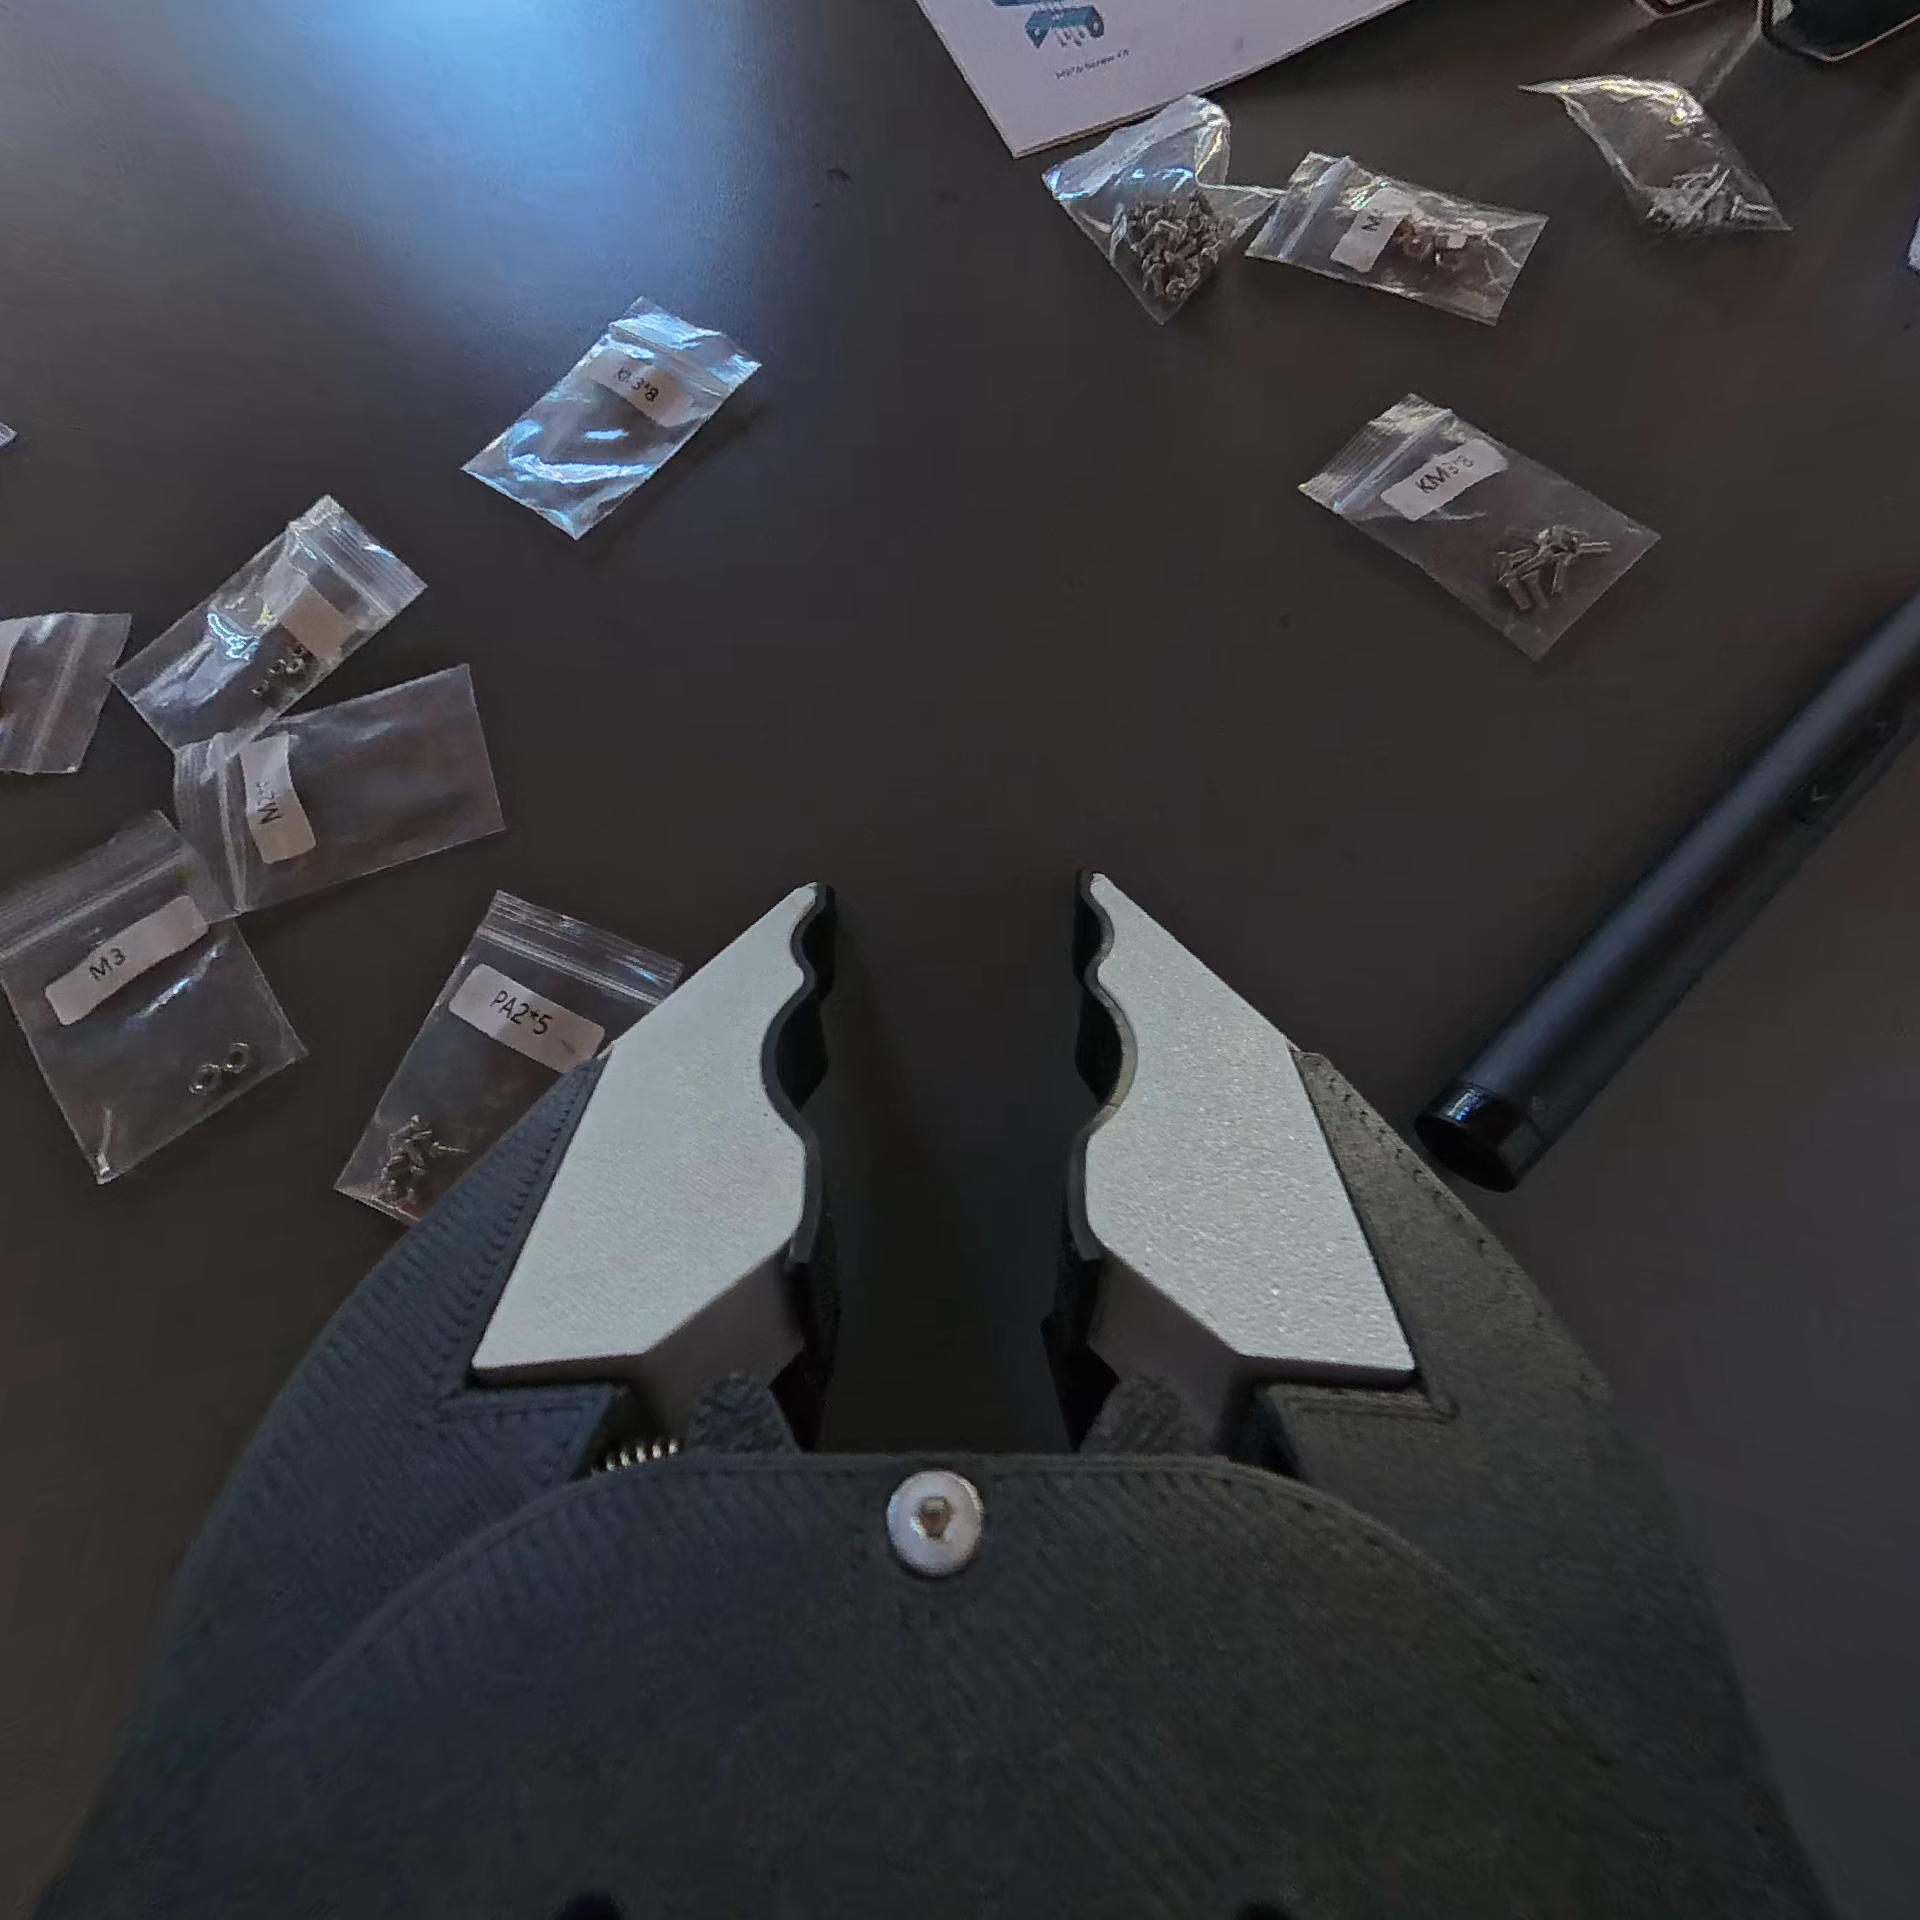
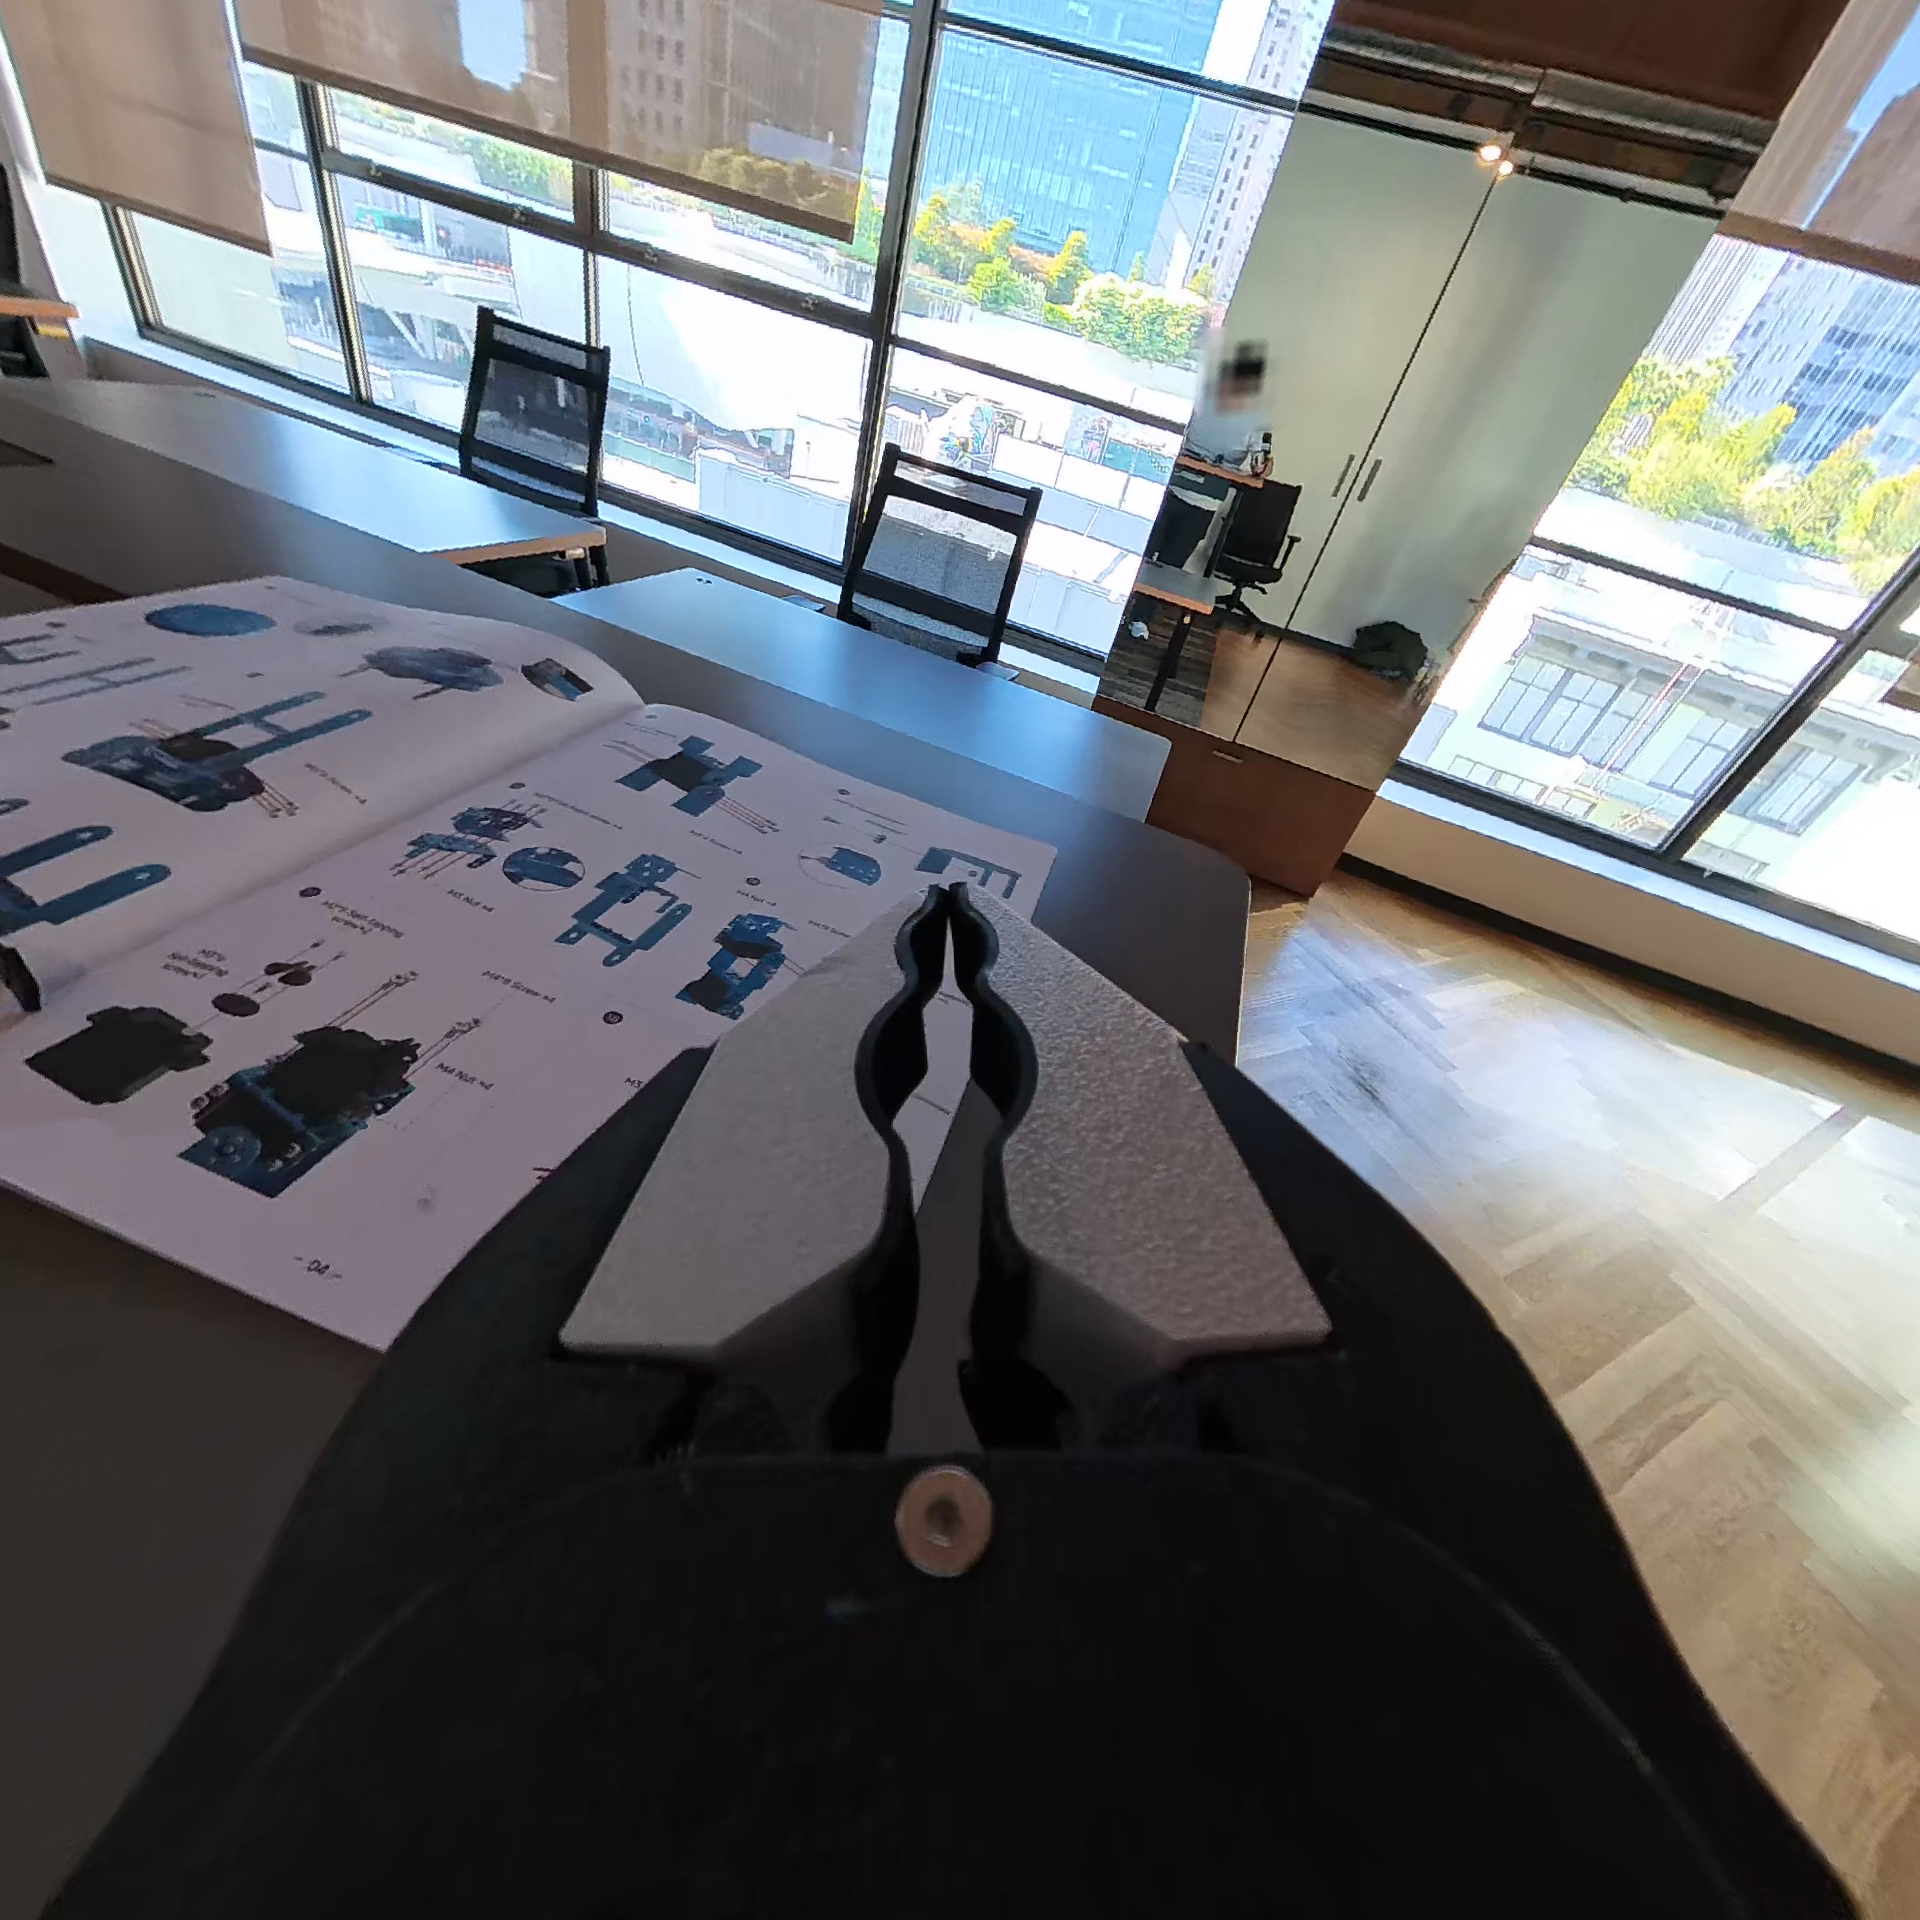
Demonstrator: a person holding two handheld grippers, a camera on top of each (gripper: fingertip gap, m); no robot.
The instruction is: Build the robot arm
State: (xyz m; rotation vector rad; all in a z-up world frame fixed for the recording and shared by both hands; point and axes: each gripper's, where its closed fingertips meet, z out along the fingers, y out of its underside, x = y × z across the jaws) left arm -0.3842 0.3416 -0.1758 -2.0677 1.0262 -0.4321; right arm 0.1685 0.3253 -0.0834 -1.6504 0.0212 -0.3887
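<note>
My left gripper (image 1: 954,896) is open and empty, looking down on a dark table (image 1: 935,623). Several small clear zip bags of screws lie around it. The nearest bag (image 1: 499,1049) lies just left of the left finger, partly under it. A dark pen-shaped tool (image 1: 1704,894) lies to the right of the right finger. My right gripper (image 2: 952,896) is shut with its tips touching and nothing between them. It hovers over the right edge of an open instruction booklet (image 2: 416,914) with blue part drawings.
More screw bags lie at the far right (image 1: 1481,525) (image 1: 1392,234) and left (image 1: 343,779). A corner of the white booklet (image 1: 1143,52) shows at the top. In the right wrist view the table corner (image 2: 1195,873) drops to a wooden floor (image 2: 1558,1247); chairs (image 2: 935,561) and windows stand beyond. The tips of one gripper are about 55 centimetres away from the tips of the other.
</note>
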